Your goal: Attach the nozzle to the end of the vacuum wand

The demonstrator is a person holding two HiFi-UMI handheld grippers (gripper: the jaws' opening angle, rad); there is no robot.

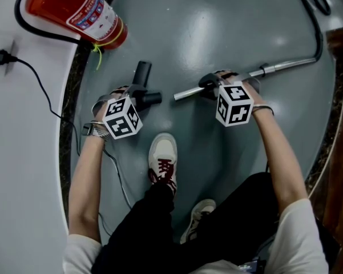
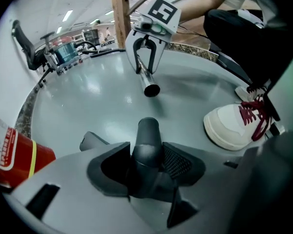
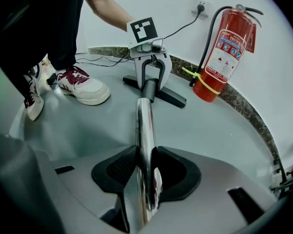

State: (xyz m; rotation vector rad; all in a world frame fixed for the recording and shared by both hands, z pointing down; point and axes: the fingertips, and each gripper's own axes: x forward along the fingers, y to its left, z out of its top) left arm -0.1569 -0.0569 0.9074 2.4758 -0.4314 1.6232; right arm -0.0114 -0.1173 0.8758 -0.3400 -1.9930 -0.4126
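Two grippers are counted, the left gripper (image 1: pixel 138 94) and the right gripper (image 1: pixel 212 88), together with one nozzle (image 1: pixel 142 72) and one wand (image 1: pixel 277 67). Two shoes (image 1: pixel 162 153) are seen on the floor. One fire extinguisher (image 1: pixel 74 7) and one plug (image 1: pixel 2 57) are counted by the wall.

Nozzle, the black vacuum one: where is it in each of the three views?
Head view: the nozzle shows left of centre, below the extinguisher.
Left gripper view: nozzle at bottom centre, between the left gripper's jaws.
Right gripper view: nozzle at upper centre, just past the vacuum wand's tip.
Shared landmark: the red fire extinguisher, in all three.
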